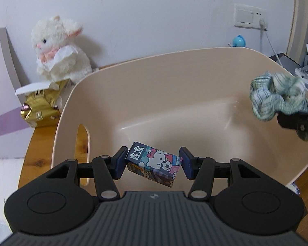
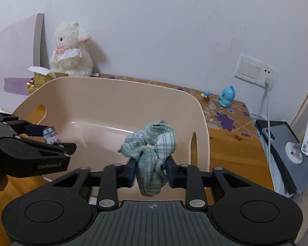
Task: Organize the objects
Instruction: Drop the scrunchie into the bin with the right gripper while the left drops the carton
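Note:
A beige plastic bin (image 1: 174,78) stands on the wooden table, also in the right wrist view (image 2: 104,100). My left gripper (image 1: 153,164) is above its near side; its jaws stand a little wider than a small Hello Kitty box (image 1: 154,165), which hangs tilted between the pads. The box (image 2: 51,136) also shows in the right wrist view. My right gripper (image 2: 151,171) is shut on a green plaid scrunchie (image 2: 154,149) above the bin's near edge. The scrunchie (image 1: 277,96) appears at the right in the left wrist view.
A white plush lamb (image 1: 57,49) sits against the wall behind a gold tissue pack (image 1: 41,106). A small blue figurine (image 2: 226,97) and a tiny mushroom toy (image 2: 206,96) stand on the table right of the bin. A wall socket with cable (image 2: 255,70) and a dark device (image 2: 287,153) lie at the right.

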Demonstrator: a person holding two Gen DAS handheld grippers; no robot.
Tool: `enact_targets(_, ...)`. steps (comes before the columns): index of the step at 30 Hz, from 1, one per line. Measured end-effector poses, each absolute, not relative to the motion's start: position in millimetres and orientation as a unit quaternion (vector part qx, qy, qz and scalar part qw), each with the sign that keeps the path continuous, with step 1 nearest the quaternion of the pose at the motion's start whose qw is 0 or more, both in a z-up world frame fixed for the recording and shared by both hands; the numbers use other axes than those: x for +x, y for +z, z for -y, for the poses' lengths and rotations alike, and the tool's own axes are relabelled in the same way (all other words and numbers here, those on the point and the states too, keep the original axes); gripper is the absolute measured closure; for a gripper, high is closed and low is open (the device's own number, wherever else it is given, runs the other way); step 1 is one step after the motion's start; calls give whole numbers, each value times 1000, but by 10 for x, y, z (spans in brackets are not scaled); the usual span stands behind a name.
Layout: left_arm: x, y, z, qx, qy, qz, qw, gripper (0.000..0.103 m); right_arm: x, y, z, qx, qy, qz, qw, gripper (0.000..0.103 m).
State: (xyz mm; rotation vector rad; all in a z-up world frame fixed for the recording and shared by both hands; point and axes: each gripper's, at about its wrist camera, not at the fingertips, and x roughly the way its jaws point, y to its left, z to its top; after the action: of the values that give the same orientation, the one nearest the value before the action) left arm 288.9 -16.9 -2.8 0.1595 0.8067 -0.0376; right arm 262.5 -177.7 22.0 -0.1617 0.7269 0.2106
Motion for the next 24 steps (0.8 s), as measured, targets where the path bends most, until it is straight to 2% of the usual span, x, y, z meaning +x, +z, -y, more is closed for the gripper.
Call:
enact_targets(2,2887,-4,139,72,-19,-393,917,45,2577,255,1799,-75,102,-346,930,52)
enact_targets(4,2841,49,122,69,-21,-383,921,36,2512,311,1823,-75,100,-337,933,39)
enact_targets(6,2757,129,139,72,-15,-365,928,18,2418,396,1837,-77,97,-324,938,27)
enact_targets(8,2681,215,142,75,-9,-347,935,13,2332,474,1860,-77,96,-314,941,22)
enact_targets(11,2573,342,137,74,-12,-333,940,11,2201,582,1904,-73,95,-305,945,4)
enact_targets(14,2424,461,138,77,-13,-319,945,6,2072,667,1936,-73,94,-300,946,0)
enact_targets(24,1928,568,84,67,-23,-311,948,3,1616,648,2013,-81,86,-322,939,0)
